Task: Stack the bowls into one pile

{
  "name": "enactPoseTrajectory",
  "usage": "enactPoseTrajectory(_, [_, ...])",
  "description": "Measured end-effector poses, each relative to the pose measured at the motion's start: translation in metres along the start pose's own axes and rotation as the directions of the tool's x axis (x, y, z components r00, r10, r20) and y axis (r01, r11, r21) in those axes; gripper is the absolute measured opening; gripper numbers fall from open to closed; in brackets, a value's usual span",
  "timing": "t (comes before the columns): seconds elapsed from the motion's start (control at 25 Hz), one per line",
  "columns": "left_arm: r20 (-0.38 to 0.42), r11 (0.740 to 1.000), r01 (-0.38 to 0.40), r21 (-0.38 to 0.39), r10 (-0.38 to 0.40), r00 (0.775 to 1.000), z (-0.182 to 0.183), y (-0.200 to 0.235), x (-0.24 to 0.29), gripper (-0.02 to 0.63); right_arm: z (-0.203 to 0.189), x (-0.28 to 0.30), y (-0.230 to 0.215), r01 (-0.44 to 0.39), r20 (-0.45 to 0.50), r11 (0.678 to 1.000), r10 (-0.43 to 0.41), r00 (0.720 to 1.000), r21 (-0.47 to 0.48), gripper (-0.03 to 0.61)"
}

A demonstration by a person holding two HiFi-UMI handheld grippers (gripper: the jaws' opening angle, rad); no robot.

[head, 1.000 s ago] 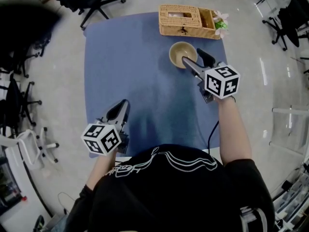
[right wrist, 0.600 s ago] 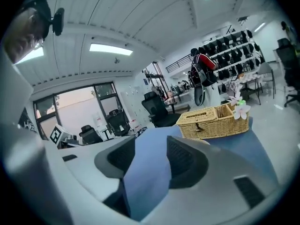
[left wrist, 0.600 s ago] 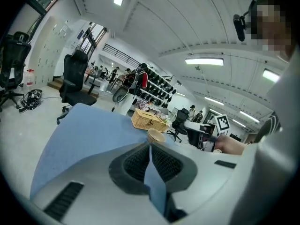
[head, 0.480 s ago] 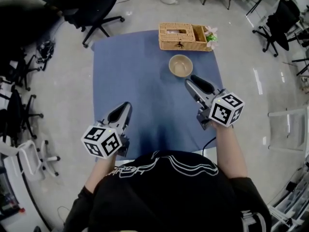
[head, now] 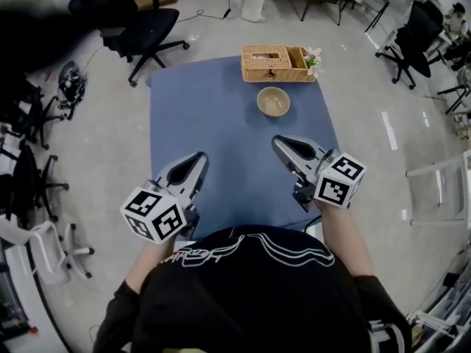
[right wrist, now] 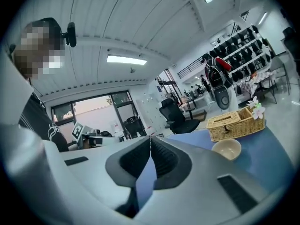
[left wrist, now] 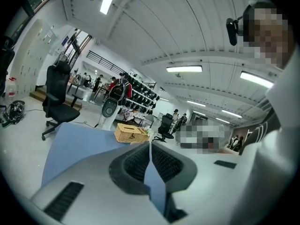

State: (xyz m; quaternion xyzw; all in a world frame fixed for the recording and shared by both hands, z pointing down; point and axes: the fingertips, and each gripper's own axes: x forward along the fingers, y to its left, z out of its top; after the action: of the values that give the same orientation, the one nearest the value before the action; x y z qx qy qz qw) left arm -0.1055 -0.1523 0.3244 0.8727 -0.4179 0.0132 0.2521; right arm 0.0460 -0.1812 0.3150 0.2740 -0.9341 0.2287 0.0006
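Blue cloth [head: 213,123] covers the table, and the only bowl [head: 273,101] in sight stands on it near the far edge, just in front of a wicker basket [head: 278,62]. Whether it is one bowl or several nested together I cannot tell from above. Both tools hang over the near part of the cloth, well apart from the bowl. The left gripper [head: 197,160] has its jaws pressed together with nothing between them, and so does the right gripper [head: 282,144].

The main risk, as I judge it, is a reach with the jaws closed like this. They would push the rim instead of taking it, and the bowl could slide against the basket or tip. The basket gives little room behind the bowl (its flowers [head: 314,59] stick out on the right side too), so a grip from the near or left side looks safer. A smooth rim pinched too shallowly could also slip out.

For moving there is plenty of space. The middle and left of the cloth are bare, the cloth's right edge is a little way from the bowl, and the office chair [head: 143,31] stands well off the table.
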Motion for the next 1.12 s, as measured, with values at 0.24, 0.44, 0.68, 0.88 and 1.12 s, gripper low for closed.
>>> enactPoseTrajectory(0.24, [0.012, 0.996, 0.071, 0.057, -0.072, 0.997, 0.014, -0.025, -0.017, 0.034, 0.002, -0.008, 0.051, -0.017, 0.015, 0.991, 0.019, 1.0, -0.13, 0.026])
enactPoseTrajectory(0.44, [0.013, 0.99, 0.111, 0.081, -0.113, 0.994, 0.012, -0.033, -0.028, 0.034, -0.008, -0.01, 0.072, -0.026, 0.046, 0.993, 0.032, 0.998, -0.116, 0.026])
enactPoseTrajectory(0.68, [0.004, 0.986, 0.143, 0.091, -0.144, 0.99, 0.008, -0.035, -0.043, 0.034, -0.017, -0.01, 0.083, 0.014, 0.056, 0.996, -0.009, 0.998, -0.088, 0.026])
enactPoseTrajectory(0.88, [0.005, 0.983, 0.152, 0.101, -0.154, 0.988, 0.005, -0.03, -0.055, 0.034, -0.025, -0.007, 0.094, 0.037, 0.065, 0.995, -0.031, 0.997, -0.091, 0.026])
enactPoseTrajectory(1.12, [-0.006, 0.983, 0.155, 0.103, -0.155, 0.988, -0.001, -0.029, -0.059, 0.034, -0.034, -0.008, 0.095, 0.054, 0.074, 0.996, -0.049, 0.996, -0.07, 0.026])
